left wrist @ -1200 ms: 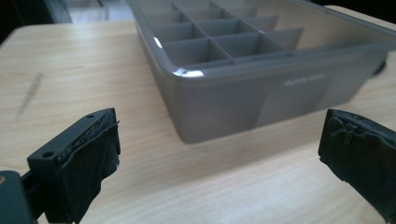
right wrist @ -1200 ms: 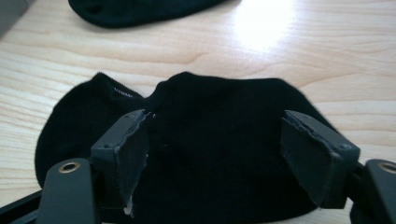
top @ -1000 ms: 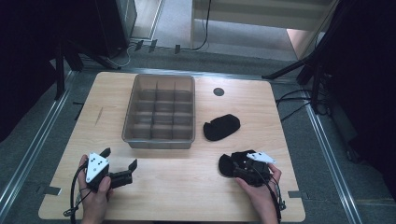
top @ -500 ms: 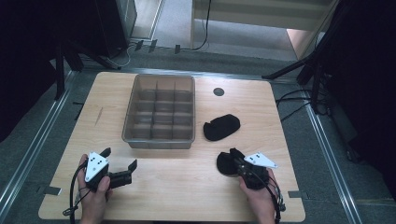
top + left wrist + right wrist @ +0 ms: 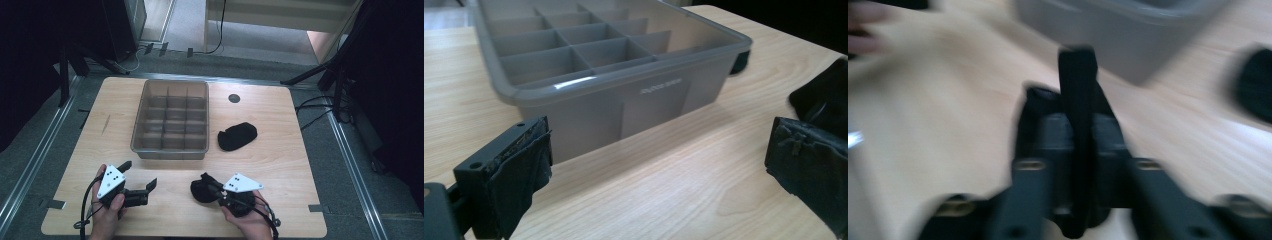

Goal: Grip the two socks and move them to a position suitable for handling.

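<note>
A grey plastic compartment tray (image 5: 141, 136) stands in the middle of the wooden table, its compartments bare. A black rolled cloth (image 5: 237, 136) lies just right of the tray. A second black cloth (image 5: 198, 191) lies near the front edge, and my right gripper (image 5: 206, 181) is shut on it. The right gripper view is blurred; there the right gripper (image 5: 1077, 70) has its jaws pressed together over the black cloth (image 5: 1030, 115). My left gripper (image 5: 139, 173) stands wide open at the front left, holding nothing. The left gripper (image 5: 659, 165) faces the tray (image 5: 624, 95), with the held cloth (image 5: 824, 95) at the right.
A small dark round mark (image 5: 234, 98) sits on the table behind the tray on the right. Bare wood (image 5: 90, 125) lies left of the tray. Dark stands and cables ring the table on the floor.
My right gripper has moved left along the table's front with the black cloth in it, closer to the left gripper. The left gripper has stayed put and open.
</note>
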Motion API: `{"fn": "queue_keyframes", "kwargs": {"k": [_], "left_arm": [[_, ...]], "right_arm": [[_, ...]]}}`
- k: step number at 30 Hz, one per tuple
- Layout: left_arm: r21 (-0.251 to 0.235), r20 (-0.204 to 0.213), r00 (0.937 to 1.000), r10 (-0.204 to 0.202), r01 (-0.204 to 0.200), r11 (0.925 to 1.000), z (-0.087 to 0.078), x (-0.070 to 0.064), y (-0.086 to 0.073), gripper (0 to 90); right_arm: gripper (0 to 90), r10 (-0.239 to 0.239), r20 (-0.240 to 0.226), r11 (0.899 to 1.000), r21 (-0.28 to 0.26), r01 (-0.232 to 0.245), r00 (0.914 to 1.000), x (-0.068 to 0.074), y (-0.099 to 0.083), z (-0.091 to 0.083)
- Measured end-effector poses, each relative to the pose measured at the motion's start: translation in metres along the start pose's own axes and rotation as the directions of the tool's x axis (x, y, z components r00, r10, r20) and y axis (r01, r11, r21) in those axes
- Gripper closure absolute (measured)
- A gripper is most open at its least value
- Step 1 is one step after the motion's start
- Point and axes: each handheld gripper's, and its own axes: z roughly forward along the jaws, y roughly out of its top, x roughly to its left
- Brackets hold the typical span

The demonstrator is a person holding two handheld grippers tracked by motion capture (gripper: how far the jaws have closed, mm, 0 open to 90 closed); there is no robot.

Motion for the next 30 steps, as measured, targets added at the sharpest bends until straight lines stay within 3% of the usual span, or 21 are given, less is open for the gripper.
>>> {"fn": "queue_keyframes", "kwargs": {"k": [2, 3, 7, 9, 10, 11, 13, 15, 17, 20, 23, 25, 28, 30], "left_arm": [[0.013, 0.022, 0.9998, -0.003, 0.003, 0.9999, 0.001, -0.001, 0.0, 0.0], [0.024, 0.034, 0.9994, 0.004, -0.005, 0.9997, 0.002, -0.002, 0.0, 0.0], [0.068, 0.093, 0.9956, 0.011, -0.017, 0.9975, 0.007, -0.008, -0.002, 0.9], [0.078, 0.118, 0.993, 0.01, -0.02, 0.9968, 0.008, -0.01, -0.003, 6.8], [0.102, 0.188, 0.9821, 0.009, -0.029, 0.9943, 0.011, -0.015, -0.004, 7.2], [0.116, 0.218, 0.976, 0.01, -0.036, 0.9926, 0.013, -0.018, -0.005, 7.3], [0.142, 0.234, 0.9719, 0.026, -0.061, 0.988, 0.016, -0.026, -0.007, 14.9], [0.169, 0.273, 0.9618, 0.019, -0.067, 0.9834, 0.019, -0.031, -0.009, 16.4], [0.183, 0.265, 0.9641, 0.018, -0.069, 0.9806, 0.021, -0.035, -0.01, 25.7], [0.209, 0.244, 0.9697, 0.014, -0.067, 0.9756, 0.025, -0.039, -0.013, 31.2], [0.237, 0.254, 0.9672, -0.002, -0.06, 0.9696, 0.027, -0.041, -0.015, 37.8], [0.249, 0.276, 0.9611, -0.002, -0.069, 0.966, 0.027, -0.043, -0.015, 45.1], [0.285, 0.315, 0.9491, -0.006, -0.089, 0.9544, 0.029, -0.046, -0.017, 54.9], [0.314, 0.32, 0.9474, -0.001, -0.105, 0.9435, 0.031, -0.049, -0.019, 57.1]], "right_arm": [[43.3, 0.001, -0.064, 1.0, 0.0, -0.001, 0.998, 0.005, 0.003, 0.003], [41.3, 0.0, -0.059, 1.0, -0.001, 0.0, 0.9982, 0.007, 0.004, 0.002], [45.4, 0.048, -0.002, 0.999, -0.017, -0.048, 0.9988, -0.004, 0.003, -0.002], [49.0, 0.07, 0.057, 0.998, 0.0, -0.07, 0.9959, -0.011, 0.002, 0.0], [50.8, 0.079, 0.09, 0.997, 0.012, -0.081, 0.9928, -0.015, 0.001, 0.003], [52.0, 0.091, 0.101, 0.996, 0.017, -0.093, 0.9907, -0.017, 0.001, 0.005], [53.9, 0.108, 0.121, 0.993, 0.037, -0.113, 0.9867, -0.021, -0.001, 0.012], [55.1, 0.095, 0.143, 0.993, 0.058, -0.105, 0.9852, -0.023, -0.002, 0.019], [56.7, 0.091, 0.142, 0.992, 0.072, -0.102, 0.9857, -0.024, -0.003, 0.025], [56.8, 0.086, 0.151, 0.992, 0.082, -0.099, 0.9847, -0.025, -0.004, 0.03], [55.9, 0.084, 0.152, 0.992, 0.086, -0.098, 0.9848, -0.025, -0.005, 0.032], [55.4, 0.09, 0.15, 0.99, 0.09, -0.104, 0.9847, -0.026, -0.006, 0.033], [54.6, 0.098, 0.154, 0.989, 0.096, -0.113, 0.9833, -0.027, -0.007, 0.035], [53.5, 0.1, 0.148, 0.989, 0.095, -0.115, 0.9839, -0.027, -0.009, 0.035]]}}
